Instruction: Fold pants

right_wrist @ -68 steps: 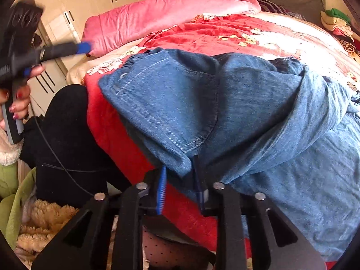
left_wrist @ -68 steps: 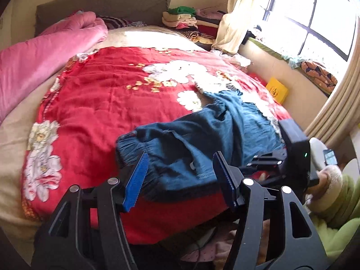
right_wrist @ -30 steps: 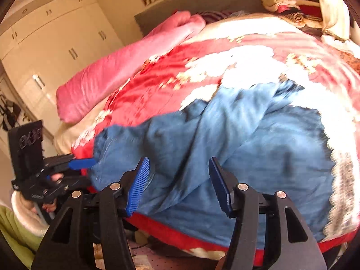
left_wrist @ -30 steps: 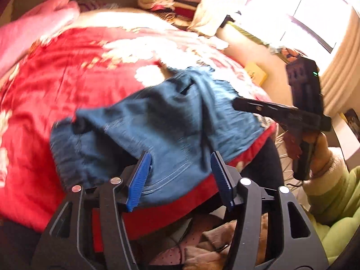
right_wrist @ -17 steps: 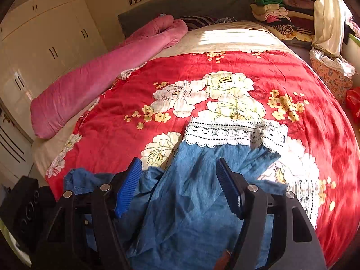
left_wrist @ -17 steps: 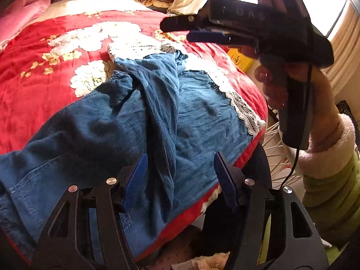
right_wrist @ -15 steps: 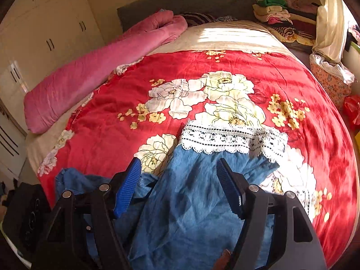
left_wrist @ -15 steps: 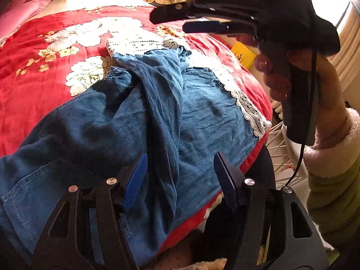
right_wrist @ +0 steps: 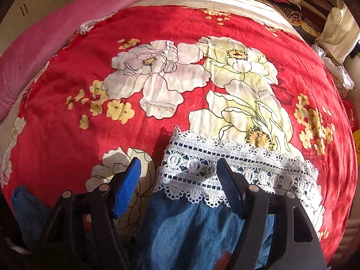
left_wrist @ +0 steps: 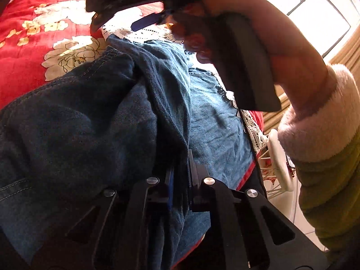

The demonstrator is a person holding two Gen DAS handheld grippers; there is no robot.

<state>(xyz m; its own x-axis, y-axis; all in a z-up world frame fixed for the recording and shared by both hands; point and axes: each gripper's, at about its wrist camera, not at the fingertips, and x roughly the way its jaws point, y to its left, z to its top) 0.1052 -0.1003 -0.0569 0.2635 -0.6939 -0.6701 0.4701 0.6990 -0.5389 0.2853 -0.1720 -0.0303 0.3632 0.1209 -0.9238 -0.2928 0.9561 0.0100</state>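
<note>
With the left claw pinched on a ridge of the pants, bring the spread, empty right claw squarely over the lace hem before closing

- The pants are blue denim with a band of white lace trim at the leg hem.
- They lie crumpled on the bed, not flat, with a thick ridge of cloth bunched down the middle.
- The lace hem lies spread flat across the floral red cover; the denim behind it is wrinkled.
- One fold of denim is pinched in the left claw.
</note>
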